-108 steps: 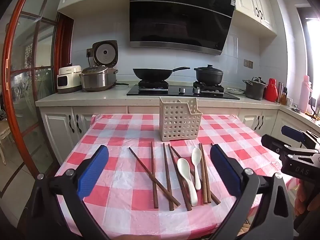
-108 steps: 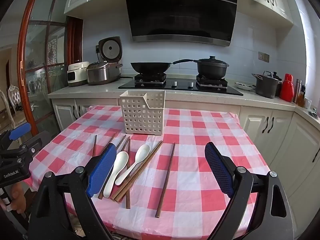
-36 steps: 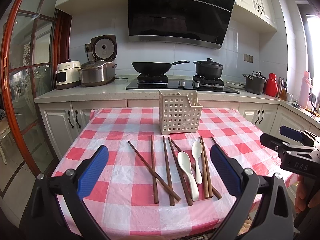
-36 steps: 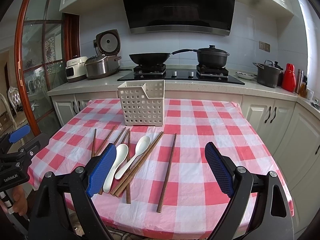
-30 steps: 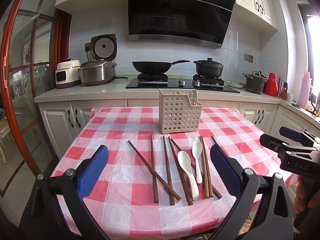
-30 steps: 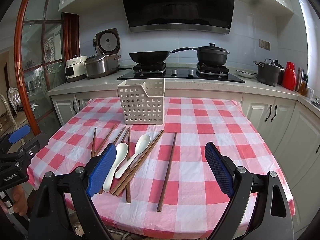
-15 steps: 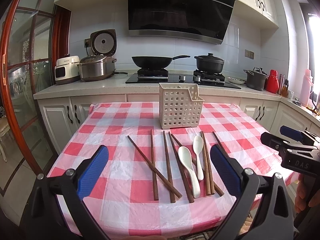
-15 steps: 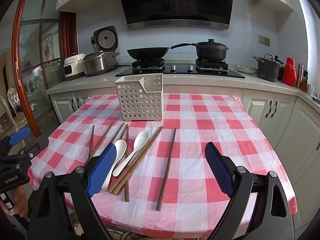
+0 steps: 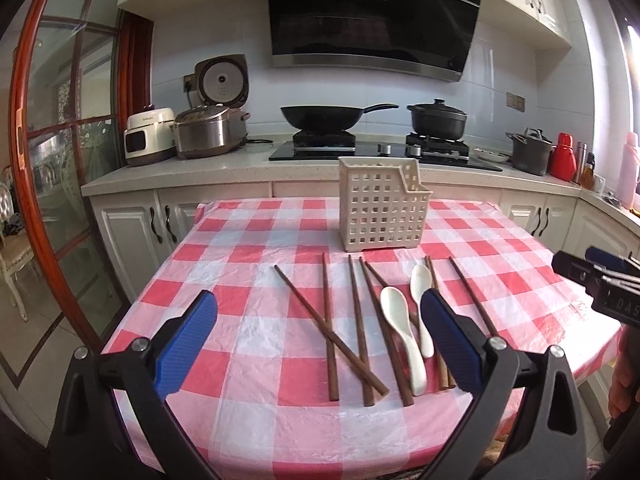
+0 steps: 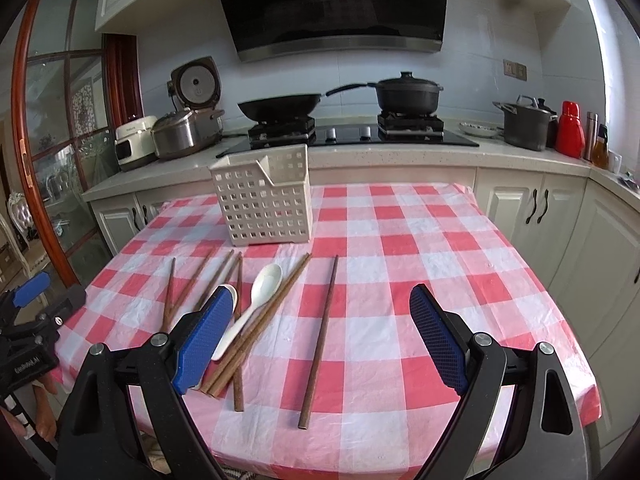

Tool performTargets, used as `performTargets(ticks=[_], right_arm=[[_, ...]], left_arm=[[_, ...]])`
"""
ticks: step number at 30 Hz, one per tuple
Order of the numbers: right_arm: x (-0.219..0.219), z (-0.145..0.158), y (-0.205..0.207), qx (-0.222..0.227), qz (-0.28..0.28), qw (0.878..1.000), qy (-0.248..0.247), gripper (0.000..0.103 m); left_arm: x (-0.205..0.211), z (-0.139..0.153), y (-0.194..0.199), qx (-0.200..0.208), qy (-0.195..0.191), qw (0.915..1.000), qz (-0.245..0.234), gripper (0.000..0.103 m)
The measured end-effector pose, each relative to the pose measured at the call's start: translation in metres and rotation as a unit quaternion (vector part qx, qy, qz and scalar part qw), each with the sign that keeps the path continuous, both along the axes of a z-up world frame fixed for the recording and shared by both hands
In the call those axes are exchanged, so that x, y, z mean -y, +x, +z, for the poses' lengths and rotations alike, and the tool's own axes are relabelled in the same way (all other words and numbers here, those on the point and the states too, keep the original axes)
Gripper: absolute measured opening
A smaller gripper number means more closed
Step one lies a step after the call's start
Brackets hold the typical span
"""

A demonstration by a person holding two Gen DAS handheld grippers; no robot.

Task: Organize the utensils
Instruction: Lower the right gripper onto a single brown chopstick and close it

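Nearest, the left gripper (image 9: 320,334) and right gripper (image 10: 322,330) are hovering over the worktop's (image 10: 400,320) near edge, their ribbed blue fingers (image 9: 186,342) spread wide and gripping nothing. Just beyond, slim brown wooden chopsticks (image 9: 362,330) are lying scattered on the crinkled red-and-white checked plastic cloth, some crossing, with two glossy white ceramic soup spoons (image 9: 402,338) among them. Farther back, a cream perforated plastic utensil basket (image 9: 382,210) is standing upright; its inside is hidden.

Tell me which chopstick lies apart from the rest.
The lone chopstick farthest right, past the two spoons: it touches nothing, while the others cross or lie bunched beside the spoons.
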State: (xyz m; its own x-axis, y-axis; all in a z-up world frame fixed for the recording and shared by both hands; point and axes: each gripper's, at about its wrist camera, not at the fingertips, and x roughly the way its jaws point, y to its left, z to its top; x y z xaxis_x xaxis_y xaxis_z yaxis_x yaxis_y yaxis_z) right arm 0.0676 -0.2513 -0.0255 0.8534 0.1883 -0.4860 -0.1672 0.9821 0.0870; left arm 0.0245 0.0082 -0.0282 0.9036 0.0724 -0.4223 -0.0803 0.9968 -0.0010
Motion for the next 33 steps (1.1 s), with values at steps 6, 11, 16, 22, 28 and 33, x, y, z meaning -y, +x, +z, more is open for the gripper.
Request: performTargets(ticks=[6,11,16,22,28,33], right_arm=[[-0.004,-0.022,0.019,-0.033,-0.003,0.999,-0.011,0.085],[-0.008,-0.043,0.04,-0.067,0.003,0.998,-0.018,0.083],[-0.006,-0.062,0.069,-0.108,0.0,0.994,-0.008,0.071],[-0.014,-0.081,0.105,-0.154,0.012,0.988,-0.02,0.056],[-0.024,-0.091,0.141,-0.191,0.023,0.98,-0.042,0.04],[-0.034,-0.091,0.169,-0.203,0.021,0.976,-0.074,0.027]], left_arm=[[-0.02,-0.018,0.017,-0.035,-0.044,0.9983,0.01,0.098],[-0.033,-0.042,0.042,-0.095,-0.071,0.9928,0.018,0.098],[-0.041,-0.062,0.068,-0.139,-0.083,0.9867,0.016,0.098],[-0.046,-0.078,0.103,-0.191,-0.08,0.9781,0.015,0.09],[-0.054,-0.078,0.129,-0.208,-0.08,0.9744,0.024,0.076],[-0.059,-0.081,0.153,-0.228,-0.082,0.9698,0.027,0.063]])
